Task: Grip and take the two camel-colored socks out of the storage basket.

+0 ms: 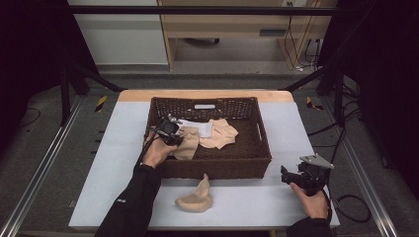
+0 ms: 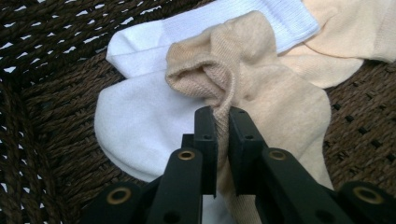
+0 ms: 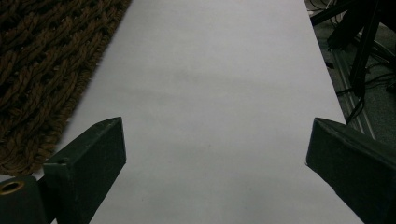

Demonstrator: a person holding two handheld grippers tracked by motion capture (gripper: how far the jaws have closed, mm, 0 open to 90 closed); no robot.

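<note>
A brown wicker basket [image 1: 257, 148] sits mid-table with socks in it. My left gripper [image 2: 222, 112] is shut on a raised fold of a beige sock [image 2: 275, 107], which lies over a white sock [image 2: 135, 116]. From above, that left gripper [image 1: 179, 139] reaches into the basket's left side, over the beige sock [image 1: 189, 145]. A second beige sock [image 1: 220, 133] lies further right in the basket. Another beige sock [image 1: 195, 198] lies on the table in front of the basket. My right gripper [image 1: 286, 175] hovers at the front right, and its jaws [image 3: 217, 123] stand wide open with nothing between them.
The white table top [image 1: 113, 163] has bare room left and right of the basket. In the right gripper view the basket's wall [image 3: 37, 70] is at the left and the table's edge [image 3: 334, 93] at the right. Metal rails and cables run along the floor.
</note>
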